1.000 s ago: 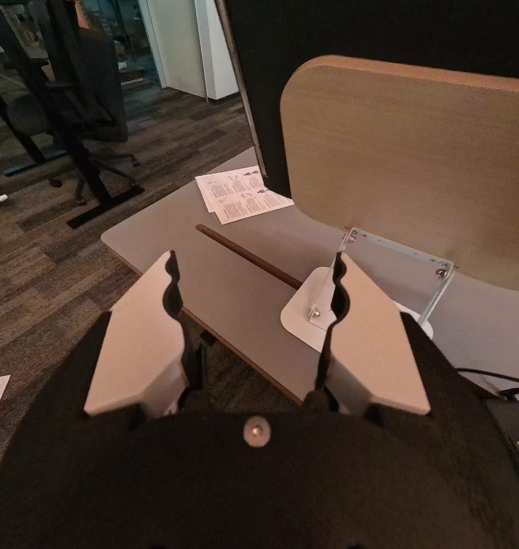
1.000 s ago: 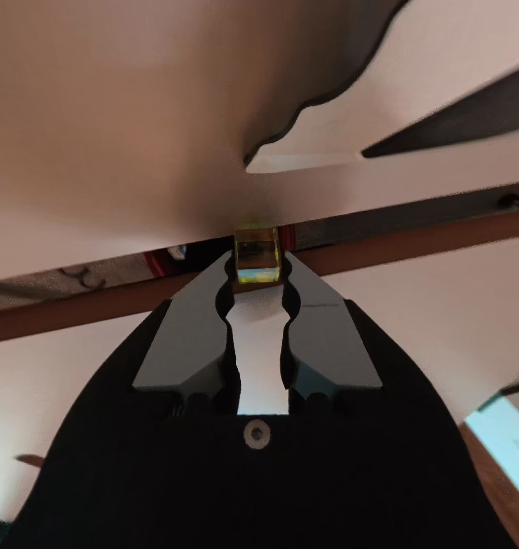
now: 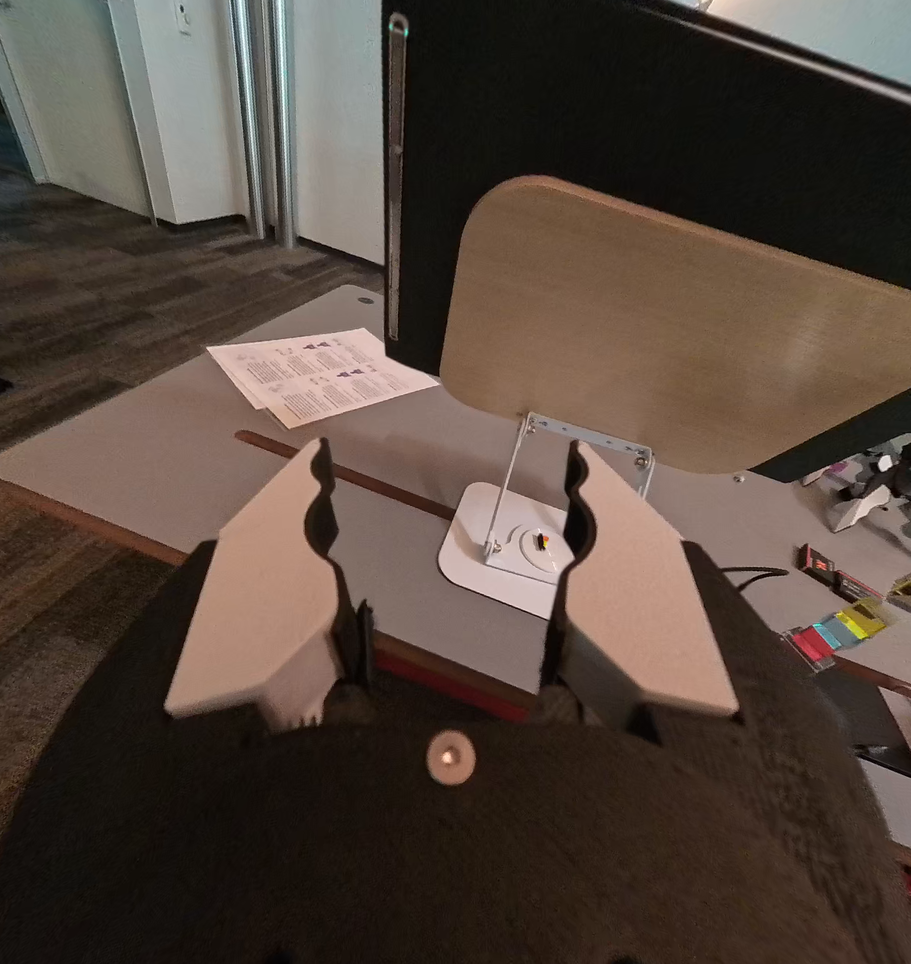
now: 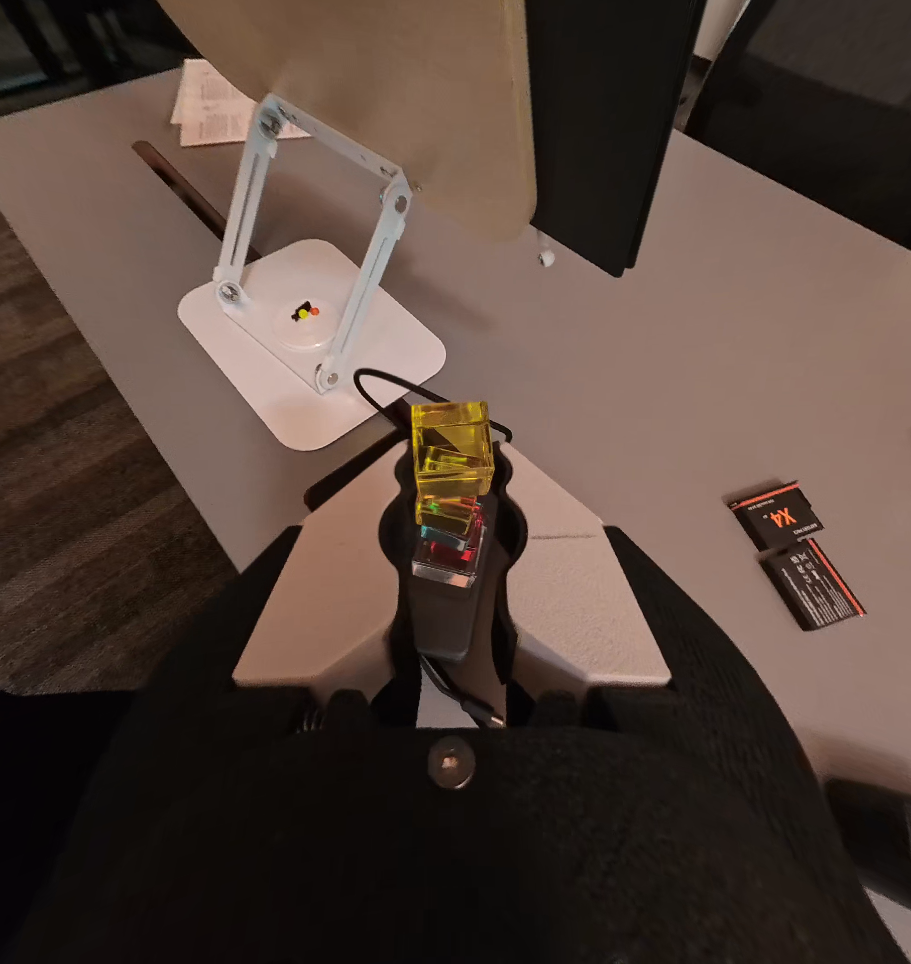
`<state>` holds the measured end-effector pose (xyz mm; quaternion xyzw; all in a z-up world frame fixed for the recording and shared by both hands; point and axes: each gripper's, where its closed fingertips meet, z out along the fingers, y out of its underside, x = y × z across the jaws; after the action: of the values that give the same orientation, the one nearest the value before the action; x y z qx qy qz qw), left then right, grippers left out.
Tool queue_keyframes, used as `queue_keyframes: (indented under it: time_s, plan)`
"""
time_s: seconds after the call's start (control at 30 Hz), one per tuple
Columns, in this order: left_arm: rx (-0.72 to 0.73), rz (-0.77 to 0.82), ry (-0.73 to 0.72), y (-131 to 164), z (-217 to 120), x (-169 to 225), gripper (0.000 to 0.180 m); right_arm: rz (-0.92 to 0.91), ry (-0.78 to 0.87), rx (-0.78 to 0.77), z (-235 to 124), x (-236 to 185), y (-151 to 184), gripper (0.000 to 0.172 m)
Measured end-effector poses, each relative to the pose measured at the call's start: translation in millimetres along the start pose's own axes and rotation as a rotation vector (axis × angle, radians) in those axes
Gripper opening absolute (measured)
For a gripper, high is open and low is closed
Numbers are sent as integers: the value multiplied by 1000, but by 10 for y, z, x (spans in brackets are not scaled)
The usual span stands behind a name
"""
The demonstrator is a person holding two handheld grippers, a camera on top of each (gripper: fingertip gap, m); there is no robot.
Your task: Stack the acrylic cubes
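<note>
Since a second ago the right gripper, clamped on a transparent yellow cube, has drawn back from under the tan wooden board over the grey desk, above a stack of coloured cubes, while the left gripper gapes empty, slightly narrower; two black boxes carry lettering.

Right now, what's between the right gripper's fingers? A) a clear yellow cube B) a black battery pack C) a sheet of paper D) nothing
A: in the right wrist view the right gripper is shut on a clear yellow cube, with more coloured clear blocks below it.
</note>
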<state>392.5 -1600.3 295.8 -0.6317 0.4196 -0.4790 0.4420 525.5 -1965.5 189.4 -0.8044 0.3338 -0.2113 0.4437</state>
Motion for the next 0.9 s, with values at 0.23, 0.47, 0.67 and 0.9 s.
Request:
queue_keyframes:
  time_s: [0.23, 0.47, 0.67, 0.9]
  plan:
    - [-14, 38, 16, 48, -85, 76, 85, 15, -29, -53, 92, -21, 98, 27]
    - [-21, 0, 12, 100, -141, 75, 84, 31, -34, -67, 101, -29, 176, 27]
    - [-25, -15, 23, 131, -125, 137, 83, 23, -34, -67, 113, 2, 178, 27]
    - [-28, -19, 29, 156, -119, 206, 85, 32, -52, -19, -21, -35, 111, 65]
